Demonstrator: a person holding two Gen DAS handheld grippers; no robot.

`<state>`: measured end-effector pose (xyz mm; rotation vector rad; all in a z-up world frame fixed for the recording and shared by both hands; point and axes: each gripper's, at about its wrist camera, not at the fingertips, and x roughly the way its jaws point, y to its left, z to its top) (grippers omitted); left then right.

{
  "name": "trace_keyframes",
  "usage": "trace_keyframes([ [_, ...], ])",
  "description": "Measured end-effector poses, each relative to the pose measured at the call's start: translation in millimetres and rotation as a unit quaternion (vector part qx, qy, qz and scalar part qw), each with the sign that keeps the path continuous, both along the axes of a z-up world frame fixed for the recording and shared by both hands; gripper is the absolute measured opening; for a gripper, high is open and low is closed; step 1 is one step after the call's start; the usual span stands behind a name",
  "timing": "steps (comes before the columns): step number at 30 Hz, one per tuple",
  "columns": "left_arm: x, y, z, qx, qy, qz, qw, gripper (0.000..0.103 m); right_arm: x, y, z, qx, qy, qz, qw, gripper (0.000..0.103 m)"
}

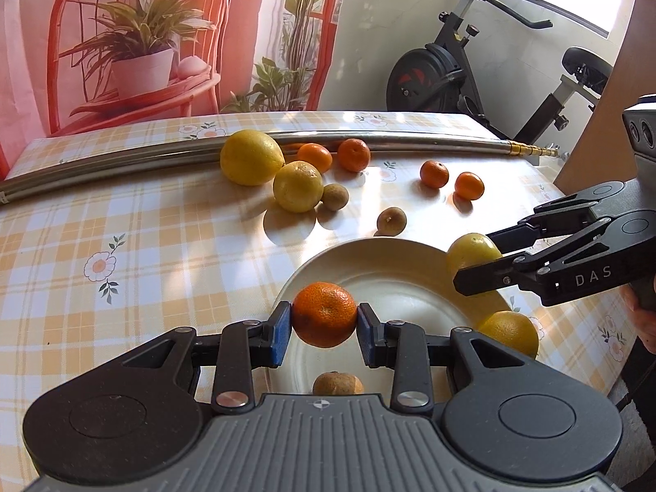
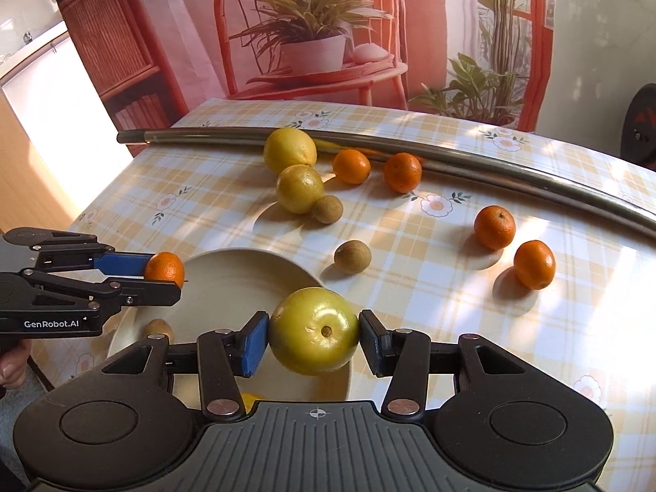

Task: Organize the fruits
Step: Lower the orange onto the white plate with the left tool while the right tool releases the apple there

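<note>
My left gripper (image 1: 324, 324) is shut on a small orange tangerine (image 1: 324, 313) and holds it over the white plate (image 1: 393, 254); this gripper also shows in the right wrist view (image 2: 164, 274). My right gripper (image 2: 313, 338) is shut on a yellow-green round fruit (image 2: 315, 330) over the plate's (image 2: 229, 262) right rim; this gripper also shows in the left wrist view (image 1: 477, 262). A brown longan (image 1: 337, 383) and a yellow fruit (image 1: 510, 330) lie in the plate.
On the checked tablecloth lie two yellow lemons (image 2: 290, 149) (image 2: 299, 188), several tangerines (image 2: 494, 227) (image 2: 534, 264), and two brown longans (image 2: 352, 257) (image 2: 328, 209). A long metal tube (image 2: 492, 174) lies across the far side. An exercise bike (image 1: 471, 69) stands beyond the table.
</note>
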<state>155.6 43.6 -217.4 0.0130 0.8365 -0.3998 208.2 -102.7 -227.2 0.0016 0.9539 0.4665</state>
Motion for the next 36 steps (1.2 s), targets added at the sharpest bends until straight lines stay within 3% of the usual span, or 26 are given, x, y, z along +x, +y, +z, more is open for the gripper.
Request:
trace_keyframes([
  [6, -3, 1, -5, 0.001, 0.008, -0.002, 1.0000, 0.036, 0, 19, -9, -0.040, 0.023, 0.051, 0.998, 0.044],
  [12, -2, -2, -9, 0.013, 0.015, -0.005, 0.9998, 0.036, 2, 27, -15, -0.060, 0.036, 0.066, 0.995, 0.044],
  [29, -1, -6, -14, 0.032, 0.026, -0.009, 0.9991, 0.036, 4, 23, -18, -0.056, 0.047, 0.065, 0.995, 0.045],
  [36, -2, 0, -10, 0.012, 0.022, 0.006, 0.9997, 0.037, 4, 22, -14, -0.049, 0.043, 0.064, 0.996, 0.046],
])
